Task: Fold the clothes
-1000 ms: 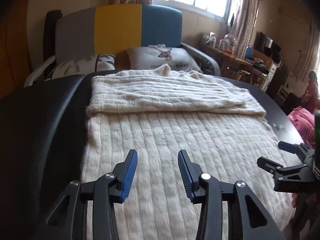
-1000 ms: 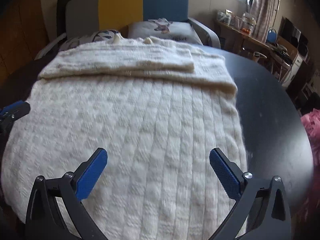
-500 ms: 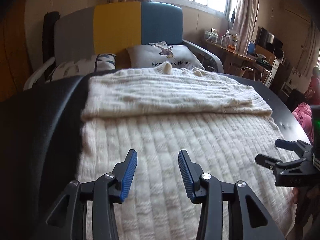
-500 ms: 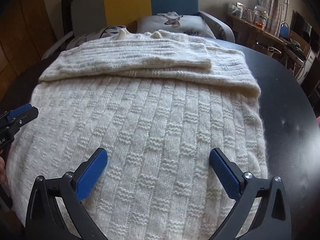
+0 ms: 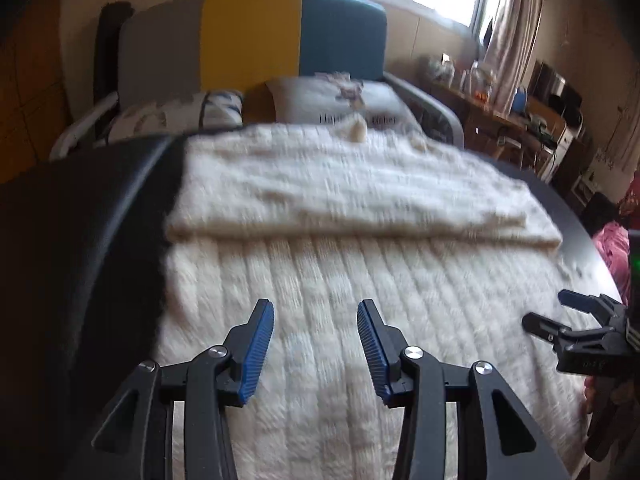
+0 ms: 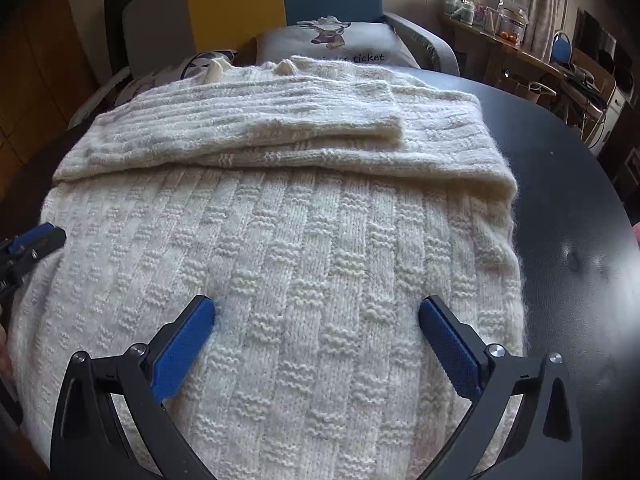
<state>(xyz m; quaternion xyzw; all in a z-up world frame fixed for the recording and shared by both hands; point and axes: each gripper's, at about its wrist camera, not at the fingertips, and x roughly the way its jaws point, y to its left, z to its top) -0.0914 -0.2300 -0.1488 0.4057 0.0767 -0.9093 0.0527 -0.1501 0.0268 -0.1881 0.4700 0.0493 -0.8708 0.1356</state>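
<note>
Cream knitted sweater (image 6: 280, 260) is lying across the round black bench (image 6: 580, 200). Both grippers, left (image 5: 316, 340) and right (image 6: 316, 340), are hovering over it, fingers apart and empty. Pinching only the top layer is risking a crooked fold.

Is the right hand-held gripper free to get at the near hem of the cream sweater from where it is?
Probably yes. The right hand-held gripper hovers open over the sweater, nothing between its fingers, and nothing lies on the knit near it. The hem itself is below the frame, so its exact edge is unseen.
</note>
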